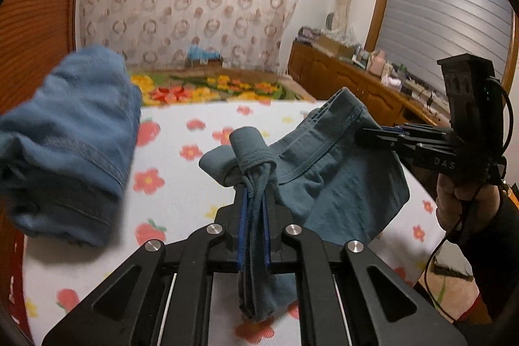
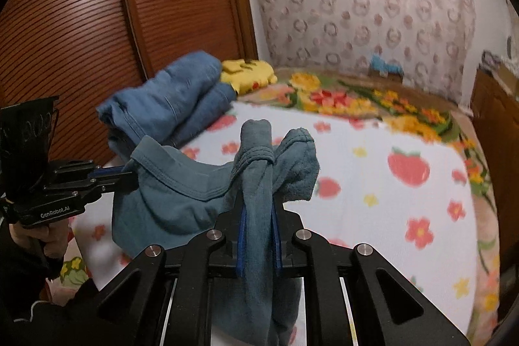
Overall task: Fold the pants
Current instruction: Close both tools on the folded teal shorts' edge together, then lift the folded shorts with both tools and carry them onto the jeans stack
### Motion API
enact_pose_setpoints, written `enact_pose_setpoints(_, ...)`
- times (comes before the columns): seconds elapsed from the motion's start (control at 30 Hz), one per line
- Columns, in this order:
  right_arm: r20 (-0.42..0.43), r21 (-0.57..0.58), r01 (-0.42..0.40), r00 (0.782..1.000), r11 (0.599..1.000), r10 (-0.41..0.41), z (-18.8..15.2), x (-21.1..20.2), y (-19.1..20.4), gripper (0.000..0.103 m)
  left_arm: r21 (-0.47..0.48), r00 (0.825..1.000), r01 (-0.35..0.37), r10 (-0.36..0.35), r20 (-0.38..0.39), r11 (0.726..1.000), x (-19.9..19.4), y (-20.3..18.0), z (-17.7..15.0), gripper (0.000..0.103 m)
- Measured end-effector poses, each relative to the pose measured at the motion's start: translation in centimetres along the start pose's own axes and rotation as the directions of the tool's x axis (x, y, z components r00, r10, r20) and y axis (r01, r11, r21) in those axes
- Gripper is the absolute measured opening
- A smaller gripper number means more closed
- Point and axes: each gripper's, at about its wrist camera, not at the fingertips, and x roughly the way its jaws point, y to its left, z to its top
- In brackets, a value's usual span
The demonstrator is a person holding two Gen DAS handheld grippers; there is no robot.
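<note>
**A:** In the left wrist view, what do the left tongs (image 1: 254,193) have?

**B:** Their blue pads are clamped on a bunched corner of the small teal cotton pants with a stitched waistband (image 1: 327,171). Cloth sticks up past the tips and hangs down between the arms. The garment is off the bed, above the white bedspread printed with strawberries and flowers (image 1: 181,180).

**A:** And which way does it run from those tongs?

**B:** Sideways to the right, where the right tongs (image 1: 363,135) bite the other end of the waistband. So the long axis is the waistband, slung between the two grips, and the body of the pants sags below it. A pile of blue denim clothing (image 1: 65,145) sits to the left, apart from the pants.

**A:** The right wrist view?

**B:** It mirrors that. The right tongs are pinched shut on a gathered fold, and the waistband leads off left to the left tongs (image 2: 126,175), held by a person's hand (image 2: 35,235). The leg openings point downward toward the bedspread.

**A:** Which hand is nearer the work?

**B:** Neither; each holds one end. The coming move probably turns on keeping that waistband level as the pants go down flat.
</note>
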Motion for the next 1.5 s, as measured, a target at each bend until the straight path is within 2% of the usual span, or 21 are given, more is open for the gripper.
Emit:
enact_pose_setpoints(0.33, 0.091, -0.101, -0.035, 0.995, 0.994, 0.045, 7.6, 0.4, 1.8, 0.013, -0.032, 0.987, -0.079, 0.082, 0.139, 0.996, -4.0, 3.1, 4.2, 0.009)
enact_pose_setpoints(0.57, 0.102, -0.191, -0.086, 0.989, 0.978, 0.107, 12.7, 4.3, 3.3, 0.013, -0.057, 0.968, -0.160, 0.167, 0.185, 0.986, -6.0, 6.2, 6.9, 0.009)
enact_pose_setpoints(0.7, 0.083, -0.225, -0.113, 0.987, 0.968, 0.134, 15.3, 8.1, 2.9, 0.013, -0.084, 0.957, -0.198, 0.211, 0.196, 0.977, -6.4, 8.2, 7.5, 0.009)
enact_pose_setpoints(1.0, 0.024, -0.336, -0.150, 0.985, 0.930, 0.168, 20.0, 14.1, 3.7, 0.013, -0.185, 0.940, -0.254, 0.288, 0.186, 0.949, -6.0, 12.8, 7.4, 0.009)
enact_pose_setpoints(1.2, -0.041, -0.396, -0.174, 0.984, 0.902, 0.172, 23.3, 20.6, 5.7, 0.013, -0.250, 0.931, -0.292, 0.335, 0.147, 0.923, -5.0, 15.8, 6.2, 0.009)
enact_pose_setpoints(1.5, -0.087, -0.434, -0.209, 0.978, 0.876, 0.190, 24.9, 28.1, 9.0, 0.013, -0.314, 0.912, -0.366, 0.405, 0.067, 0.876, -4.1, 19.3, 3.8, 0.009)
